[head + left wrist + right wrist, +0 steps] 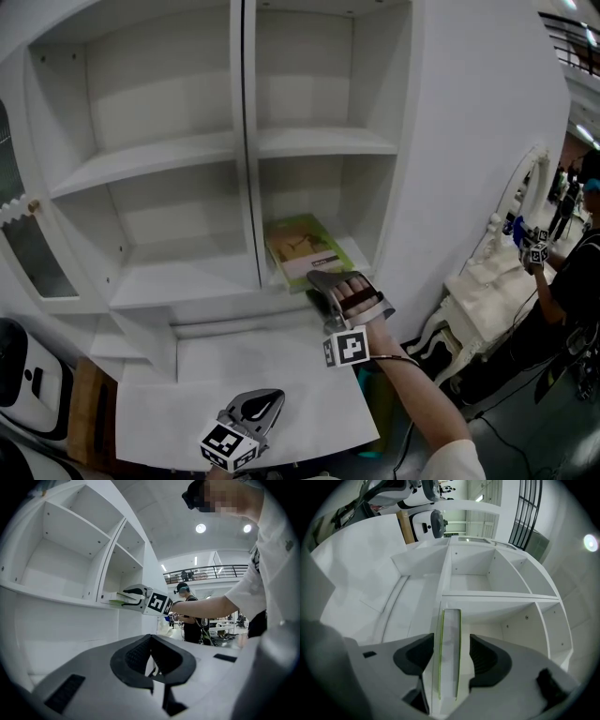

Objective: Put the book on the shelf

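Observation:
A green-covered book [302, 246] lies flat on the floor of the lower right compartment of the white shelf unit [246, 141], its near end at the shelf's front edge. My right gripper [328, 281] is at that near end. In the right gripper view the book's [451, 620] page edge runs between the two pads with a gap on each side, so the right gripper [451, 640] is open. My left gripper [270, 403] hovers low over the white desk top [187, 403], well short of the shelf. In its own view the left gripper [150, 638] has its tips together on nothing.
The other shelf compartments [159, 103] hold nothing. A white ornate piece of furniture [497, 267] stands to the right of the unit, with a person [572, 281] beyond it. A white-and-black device [28, 375] sits at the far left.

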`<state>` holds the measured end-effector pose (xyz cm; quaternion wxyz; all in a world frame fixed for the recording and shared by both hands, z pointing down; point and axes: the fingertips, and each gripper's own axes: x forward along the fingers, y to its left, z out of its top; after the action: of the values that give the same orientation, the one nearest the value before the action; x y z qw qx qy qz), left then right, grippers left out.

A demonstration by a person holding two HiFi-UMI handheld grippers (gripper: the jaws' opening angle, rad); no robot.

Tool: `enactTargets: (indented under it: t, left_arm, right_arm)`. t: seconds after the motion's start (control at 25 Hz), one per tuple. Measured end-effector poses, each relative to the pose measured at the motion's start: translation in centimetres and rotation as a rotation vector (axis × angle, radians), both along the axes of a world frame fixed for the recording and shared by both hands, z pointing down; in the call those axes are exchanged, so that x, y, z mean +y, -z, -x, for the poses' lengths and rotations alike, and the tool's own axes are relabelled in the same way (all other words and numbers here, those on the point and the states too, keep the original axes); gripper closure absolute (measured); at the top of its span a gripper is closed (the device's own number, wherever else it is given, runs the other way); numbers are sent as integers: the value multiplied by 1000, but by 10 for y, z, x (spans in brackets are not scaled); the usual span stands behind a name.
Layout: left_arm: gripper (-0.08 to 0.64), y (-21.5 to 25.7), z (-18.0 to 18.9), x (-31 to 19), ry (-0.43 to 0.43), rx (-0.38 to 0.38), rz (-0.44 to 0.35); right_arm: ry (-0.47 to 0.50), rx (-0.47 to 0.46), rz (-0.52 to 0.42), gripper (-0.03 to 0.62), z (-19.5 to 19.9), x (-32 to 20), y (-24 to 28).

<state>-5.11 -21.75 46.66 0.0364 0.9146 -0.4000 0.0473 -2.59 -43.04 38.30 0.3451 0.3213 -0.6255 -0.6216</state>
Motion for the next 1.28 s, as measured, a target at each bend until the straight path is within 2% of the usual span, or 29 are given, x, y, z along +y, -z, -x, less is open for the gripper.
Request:
enactTargets:
  t: [0.48, 0.68, 0.96, 1.16, 1.28]
  left_arm:
    - [551, -7, -1, 1, -19, 11, 18]
    - [551, -8, -1, 0, -21, 19, 23]
    - [551, -13, -6, 0, -39, 25, 35]
    - [551, -15, -8, 1, -48, 26, 39]
    - [551, -16, -11, 2, -51, 28, 38]
  right_arm:
    - [30, -109, 34, 362, -9, 54, 6]
    - [43, -124, 49, 405, -9, 83, -1]
    - [-10, -177, 56, 553, -24, 104, -17]
    - [-22, -229, 92, 578, -30, 115, -25]
    - [-21, -309, 148, 578, -33, 122, -24]
